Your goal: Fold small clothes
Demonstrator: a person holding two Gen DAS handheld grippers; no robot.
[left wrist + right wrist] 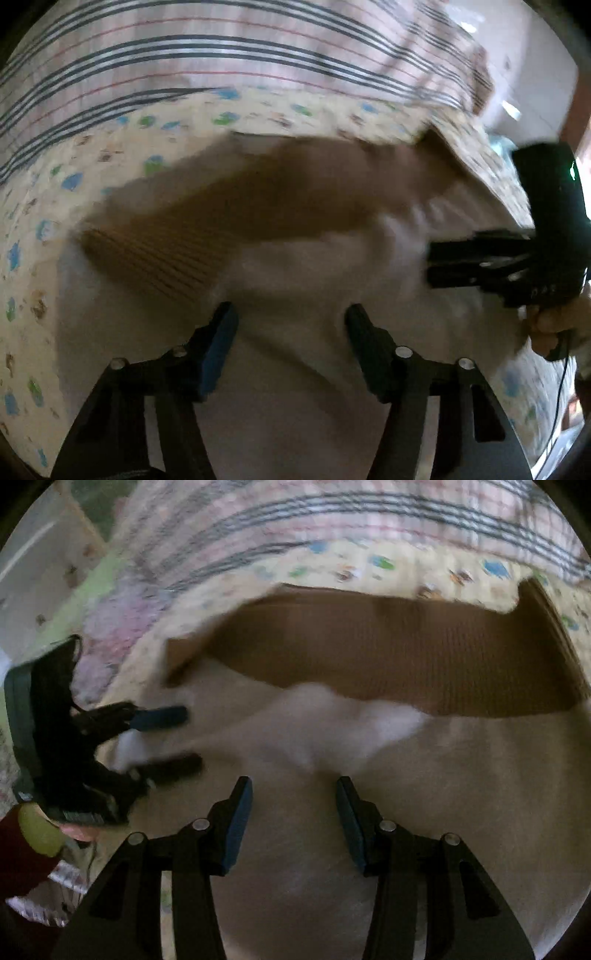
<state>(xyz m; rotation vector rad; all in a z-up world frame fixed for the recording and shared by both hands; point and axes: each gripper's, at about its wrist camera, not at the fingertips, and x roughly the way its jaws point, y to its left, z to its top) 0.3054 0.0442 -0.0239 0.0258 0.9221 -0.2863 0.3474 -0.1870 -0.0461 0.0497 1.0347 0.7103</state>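
- While both views are smeared with blur, a cream garment (295, 280) with a brown ribbed part (388, 653) lies on a patterned sheet (48, 206).
- Left gripper (291, 321): jaws apart over the cream cloth, gripping nothing.
- Right gripper (294, 797): jaws likewise apart, empty.
- A striped blanket (221, 55) lies beyond.

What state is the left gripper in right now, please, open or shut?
Open. The left gripper has its fingers standing apart over the cream garment, nothing pinched between them.
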